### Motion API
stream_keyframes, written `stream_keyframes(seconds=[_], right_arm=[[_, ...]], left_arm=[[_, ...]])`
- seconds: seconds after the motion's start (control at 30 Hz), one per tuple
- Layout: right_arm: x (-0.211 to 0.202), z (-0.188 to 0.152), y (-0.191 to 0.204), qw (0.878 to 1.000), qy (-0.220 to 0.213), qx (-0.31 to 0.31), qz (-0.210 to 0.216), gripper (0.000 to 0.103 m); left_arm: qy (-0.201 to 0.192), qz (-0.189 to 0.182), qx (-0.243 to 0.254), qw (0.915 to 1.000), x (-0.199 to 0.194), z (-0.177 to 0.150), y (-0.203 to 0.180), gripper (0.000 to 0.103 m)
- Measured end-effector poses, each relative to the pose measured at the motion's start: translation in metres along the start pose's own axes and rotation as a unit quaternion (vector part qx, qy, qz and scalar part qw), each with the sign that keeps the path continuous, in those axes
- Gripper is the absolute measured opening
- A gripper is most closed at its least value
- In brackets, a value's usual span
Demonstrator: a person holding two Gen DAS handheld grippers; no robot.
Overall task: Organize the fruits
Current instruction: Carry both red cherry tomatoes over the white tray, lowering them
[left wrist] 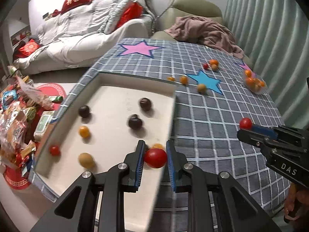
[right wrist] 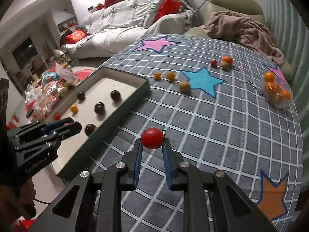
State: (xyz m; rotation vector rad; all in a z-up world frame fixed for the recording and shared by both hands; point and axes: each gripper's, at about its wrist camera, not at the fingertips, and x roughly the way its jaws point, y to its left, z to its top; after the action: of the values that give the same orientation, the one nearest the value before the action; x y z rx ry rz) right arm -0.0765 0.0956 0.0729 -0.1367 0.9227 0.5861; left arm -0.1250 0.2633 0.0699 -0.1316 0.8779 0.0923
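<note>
My left gripper [left wrist: 155,155] is shut on a red tomato [left wrist: 155,158] and holds it over the near right corner of the white tray [left wrist: 115,96]. The tray holds dark plums [left wrist: 135,121], a yellow fruit [left wrist: 84,131], a small red tomato [left wrist: 54,150] and a tan fruit [left wrist: 86,159]. My right gripper [right wrist: 152,142] is shut on another red tomato [right wrist: 152,138] above the checked cloth, right of the tray [right wrist: 108,119]. The left gripper also shows in the right wrist view [right wrist: 65,126].
Loose orange, tan and red fruits [right wrist: 171,76] lie on the checked tablecloth [right wrist: 212,125] near the blue star. A clear bag of oranges [right wrist: 276,92] sits at the far right. Snack packets [left wrist: 17,116] pile left of the table. A sofa and armchair stand behind.
</note>
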Motion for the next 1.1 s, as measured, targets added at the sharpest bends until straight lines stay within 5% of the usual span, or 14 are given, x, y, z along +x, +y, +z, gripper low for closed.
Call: stream_keyframes(seconds=[0.57,1.1], right_arm=[[0.047,0.064,0.063,0.997,0.026,-0.062,0.039,0.023],[0.138,0.114,0.066,0.995,0.074,-0.055,0.046,0.023]], left_arm=[[0.001,0.062,-0.024,0.9978,0.024,0.037,0.064,0.024],[0.037,0.089,-0.016,0.9952,0.102,0.085,0.065,0.024]])
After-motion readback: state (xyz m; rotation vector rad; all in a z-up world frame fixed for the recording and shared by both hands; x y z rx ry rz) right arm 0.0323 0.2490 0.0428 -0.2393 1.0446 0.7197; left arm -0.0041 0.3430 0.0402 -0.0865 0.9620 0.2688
